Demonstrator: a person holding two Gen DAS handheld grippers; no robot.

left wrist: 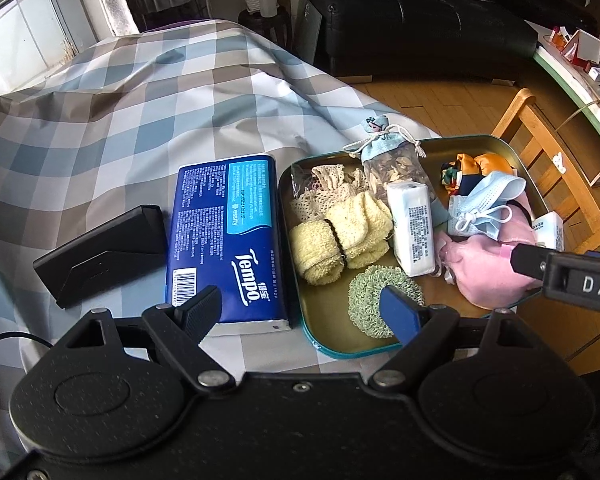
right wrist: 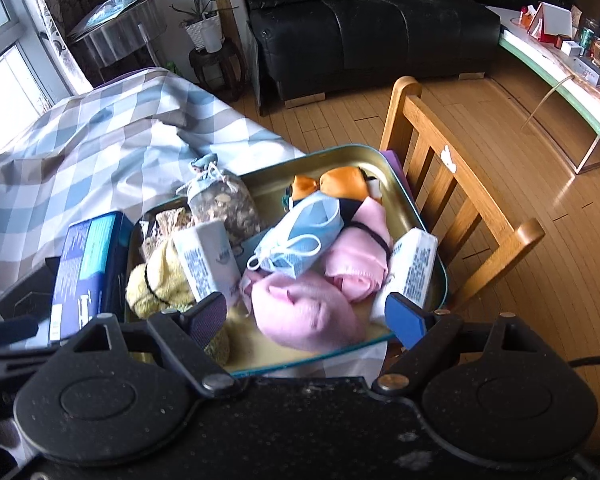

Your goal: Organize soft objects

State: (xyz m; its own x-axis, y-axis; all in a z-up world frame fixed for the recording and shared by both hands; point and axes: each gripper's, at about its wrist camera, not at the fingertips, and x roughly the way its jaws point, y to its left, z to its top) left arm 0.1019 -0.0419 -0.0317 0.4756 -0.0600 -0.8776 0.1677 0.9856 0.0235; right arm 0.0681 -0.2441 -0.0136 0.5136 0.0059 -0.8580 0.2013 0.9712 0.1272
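A teal-rimmed metal tray holds soft things: yellow rolled socks, lace, a sachet bag, tissue packs, a blue face mask, pink cloth, an orange scarf and a green scrunchie. A blue Tempo tissue pack lies left of the tray. My left gripper is open and empty over the tray's near left edge. My right gripper is open just above the pink cloth; it also shows in the left wrist view.
A black box lies left of the Tempo pack on the checked cloth. A wooden chair stands right behind the tray. A black sofa and a side table with clutter are farther back.
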